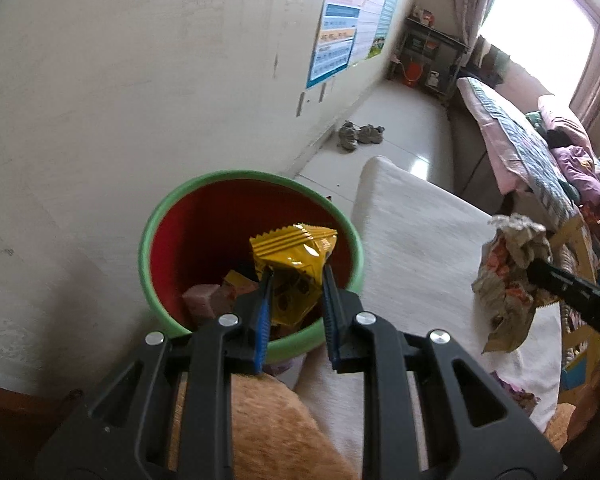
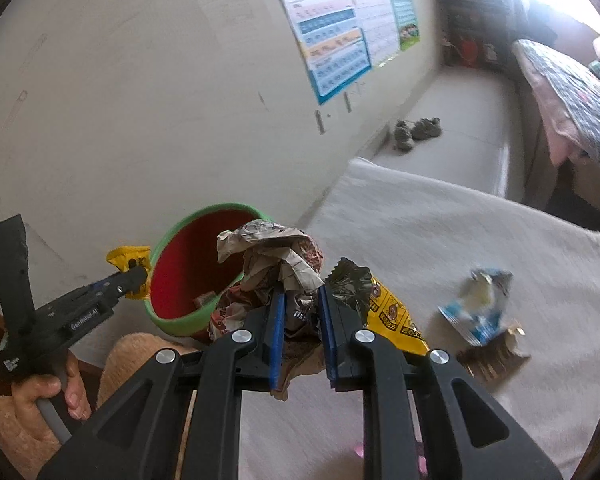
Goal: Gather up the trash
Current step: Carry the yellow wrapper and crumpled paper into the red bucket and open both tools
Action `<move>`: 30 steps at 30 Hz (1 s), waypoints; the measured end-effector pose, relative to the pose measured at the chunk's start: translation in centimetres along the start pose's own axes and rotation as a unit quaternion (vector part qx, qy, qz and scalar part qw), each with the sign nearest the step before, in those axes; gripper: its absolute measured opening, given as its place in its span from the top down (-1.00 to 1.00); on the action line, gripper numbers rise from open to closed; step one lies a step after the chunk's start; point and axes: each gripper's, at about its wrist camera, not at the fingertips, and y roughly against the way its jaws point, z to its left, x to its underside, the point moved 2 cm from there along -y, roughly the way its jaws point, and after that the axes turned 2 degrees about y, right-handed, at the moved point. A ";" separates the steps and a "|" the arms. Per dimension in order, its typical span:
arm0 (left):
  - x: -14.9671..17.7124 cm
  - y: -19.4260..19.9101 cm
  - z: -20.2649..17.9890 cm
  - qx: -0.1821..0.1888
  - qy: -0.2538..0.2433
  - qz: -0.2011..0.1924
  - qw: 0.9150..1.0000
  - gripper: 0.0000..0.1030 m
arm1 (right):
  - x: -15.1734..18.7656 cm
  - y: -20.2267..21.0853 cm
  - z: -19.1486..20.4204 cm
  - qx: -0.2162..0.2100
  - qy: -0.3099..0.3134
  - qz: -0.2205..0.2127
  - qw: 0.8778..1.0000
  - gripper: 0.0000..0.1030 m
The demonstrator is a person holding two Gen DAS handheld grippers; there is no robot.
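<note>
Over the mouth of the green-rimmed red bin [image 1: 188,216], beside the pale wall, a yellow snack wrapper [image 1: 294,264] pinched between the blue pads of the left gripper [image 1: 296,276], jaws closed on its lower half, the serrated top edge sticking up past the fingertips. From the left wrist view, directly above the bin's interior, with earlier scraps visible at the bottom; from the right wrist view, more at the bin's near-left rim, so worth confirming before letting go. To drop well: carry a little further toward the centre of the opening, lower slightly, then open the jaws fully and give the light foil a moment to fall free rather than cling to a pad. Meanwhile, a crumpled printed wrapper [image 2: 272,268] clamped in the right gripper [image 2: 302,292], jaws closed around its bunched middle, held just to the right of the bin and slightly nearer, waiting its turn. Best to keep that hand clear of the rim until the left has withdrawn, then swing it over the opening in the same way. Still on the cream bed cover [image 2: 460,220]: a black-and-yellow packet [image 2: 392,308] just beside the right fingers, a blue-and-white wrapper [image 2: 480,304] further right, and a brown ridged piece [image 2: 492,352] touching it, apparently left for later trips.
</note>
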 end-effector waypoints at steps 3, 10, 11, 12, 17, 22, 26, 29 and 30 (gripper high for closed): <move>-0.4 -0.3 0.7 -0.003 0.006 0.000 1.000 0.59 | -1.2 -0.8 1.3 -0.006 0.017 -0.002 1.000 0.68; -0.9 -1.3 2.4 -0.011 0.023 0.004 1.000 0.58 | -3.2 -2.6 4.0 -0.017 0.053 -0.001 0.998 0.68; -1.0 -1.5 2.6 -0.011 0.025 0.006 1.000 0.58 | -3.4 -2.9 4.4 -0.018 0.057 -0.001 0.998 0.68; -1.0 -1.8 3.0 -0.013 0.028 0.010 0.999 0.58 | -3.6 -3.2 4.8 -0.020 0.061 0.001 0.998 0.68; -1.1 -2.9 3.7 -0.018 0.036 0.017 0.999 0.58 | -4.1 -4.6 5.7 -0.027 0.066 0.009 0.997 0.68; -1.1 -3.8 4.5 -0.015 0.048 0.026 0.998 0.58 | -4.8 -6.3 6.1 -0.048 0.053 0.024 0.997 0.68; -0.8 -4.4 5.1 -0.021 0.054 0.034 0.998 0.58 | -5.4 -7.3 7.0 -0.052 0.062 0.030 0.996 0.68; -0.4 -4.2 5.3 -0.024 0.057 0.035 0.997 0.59 | -5.7 -7.9 7.6 -0.060 0.066 0.033 0.995 0.68; -0.4 -4.2 5.4 -0.025 0.058 0.035 0.997 0.58 | -5.8 -8.1 7.9 -0.061 0.069 0.034 0.995 0.68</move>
